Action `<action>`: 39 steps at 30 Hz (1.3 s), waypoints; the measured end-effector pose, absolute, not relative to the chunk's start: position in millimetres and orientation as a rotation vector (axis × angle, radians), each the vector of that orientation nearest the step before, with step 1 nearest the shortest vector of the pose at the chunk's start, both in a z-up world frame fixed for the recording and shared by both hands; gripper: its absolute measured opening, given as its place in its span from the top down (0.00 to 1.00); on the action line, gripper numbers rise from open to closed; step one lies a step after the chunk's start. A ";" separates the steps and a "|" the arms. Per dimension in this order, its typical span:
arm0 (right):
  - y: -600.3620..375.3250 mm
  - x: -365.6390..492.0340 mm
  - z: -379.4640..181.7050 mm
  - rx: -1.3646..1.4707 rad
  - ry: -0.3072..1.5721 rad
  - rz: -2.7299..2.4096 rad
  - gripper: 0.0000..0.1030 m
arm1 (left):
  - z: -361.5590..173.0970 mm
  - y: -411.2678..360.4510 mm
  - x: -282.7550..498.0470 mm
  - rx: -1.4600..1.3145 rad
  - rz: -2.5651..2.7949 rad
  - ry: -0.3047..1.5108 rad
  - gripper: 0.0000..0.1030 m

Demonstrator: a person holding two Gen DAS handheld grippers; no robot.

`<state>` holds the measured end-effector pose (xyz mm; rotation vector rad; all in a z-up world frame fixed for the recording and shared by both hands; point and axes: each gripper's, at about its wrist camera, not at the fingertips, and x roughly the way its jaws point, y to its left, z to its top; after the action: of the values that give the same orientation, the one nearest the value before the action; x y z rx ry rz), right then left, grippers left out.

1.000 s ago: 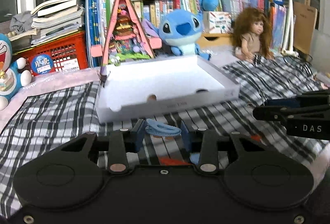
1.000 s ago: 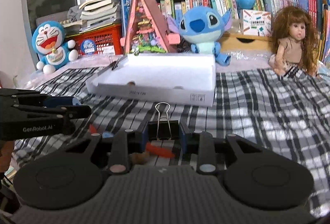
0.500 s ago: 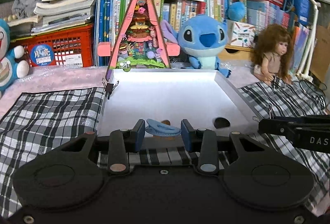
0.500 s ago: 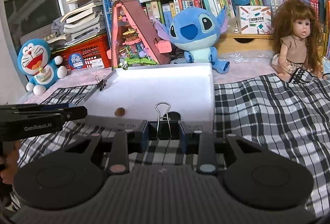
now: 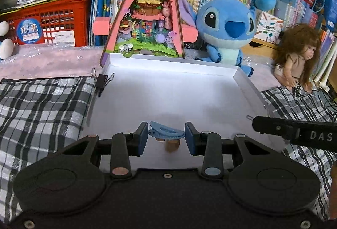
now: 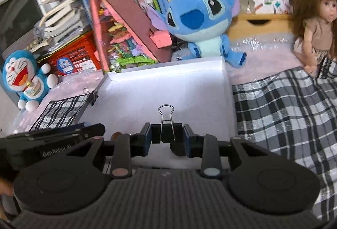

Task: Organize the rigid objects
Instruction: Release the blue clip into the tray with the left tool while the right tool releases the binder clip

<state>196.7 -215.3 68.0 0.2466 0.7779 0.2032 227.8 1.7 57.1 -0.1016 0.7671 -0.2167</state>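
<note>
Pinching a blue clip (image 5: pixel 166 131), the left gripper (image 5: pixel 166 137) hovers over the white tray (image 5: pixel 172 90); the right gripper (image 6: pixel 166 138) clamps a black binder clip (image 6: pixel 166 132).

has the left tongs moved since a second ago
Yes. The left tongs, shut on the blue clip, went forward: a second ago short of the white box, now over its floor.

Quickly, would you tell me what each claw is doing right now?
Left claw: closed on the blue clip.
Right claw: closed on the black binder clip.
</note>
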 end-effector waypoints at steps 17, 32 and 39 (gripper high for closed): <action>-198.6 235.2 33.3 0.174 0.819 0.099 0.65 | 28.4 -11.8 254.9 -0.031 -0.143 0.781 0.65; -194.1 237.0 22.8 0.129 0.821 0.091 0.65 | 20.8 -18.2 252.4 0.014 -0.131 0.759 0.65; -201.1 228.8 29.9 0.147 0.790 0.109 0.52 | 36.1 -16.6 234.1 0.032 -0.124 0.699 0.44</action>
<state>228.8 -201.1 29.9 0.1469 0.7896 0.1095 234.1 -16.6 36.1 0.0324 0.6988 -0.1241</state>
